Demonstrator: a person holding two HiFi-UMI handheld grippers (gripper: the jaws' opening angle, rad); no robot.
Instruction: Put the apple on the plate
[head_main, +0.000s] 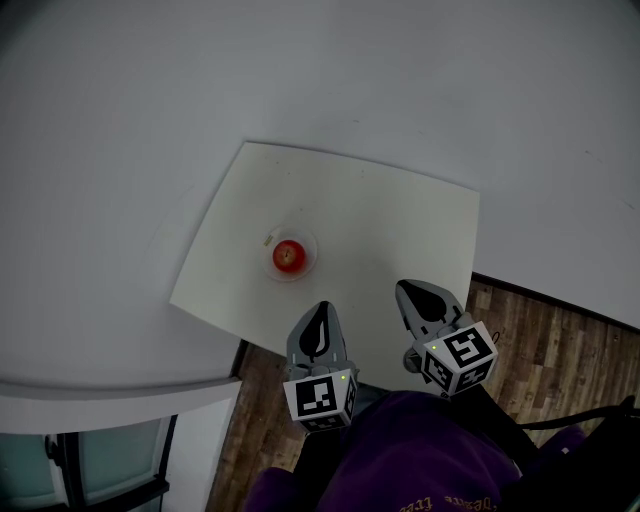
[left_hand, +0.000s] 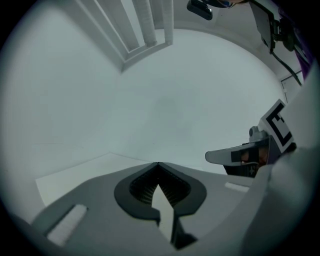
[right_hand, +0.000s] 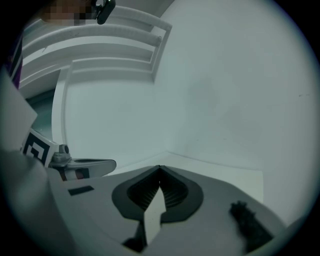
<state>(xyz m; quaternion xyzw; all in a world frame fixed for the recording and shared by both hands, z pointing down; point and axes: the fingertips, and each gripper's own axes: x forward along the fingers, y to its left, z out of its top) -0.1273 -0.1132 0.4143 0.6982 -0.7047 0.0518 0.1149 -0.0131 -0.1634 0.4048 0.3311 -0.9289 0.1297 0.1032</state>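
Apple (head_main: 288, 256) sits on the clear plate (head_main: 313, 243), ahead of my left tool and slightly to its left, well apart from both tools. The plate is on the white bench (head_main: 400, 215), roughly mid-surface.

Left tool (head_main: 322, 306): jaws closed tip to tip, nothing between them. Its own view shows only bare bench surface and white wall past the tips. The tip hangs over the bench's near edge, pointing toward the plate, with the marker cube at its back end.

Right tool (head_main: 400, 288): just beside the left one, not touching it. Jaws are also shut and empty, confirmed in the right gripper view. Its tip is over the bench near the right corner, and the apple lies ahead and left of it. Each tool shows side-on in the other's camera.

Wood floor (head_main: 545, 340) is below and right of the right tool. Purple clothing (head_main: 420, 455) is behind both tools.
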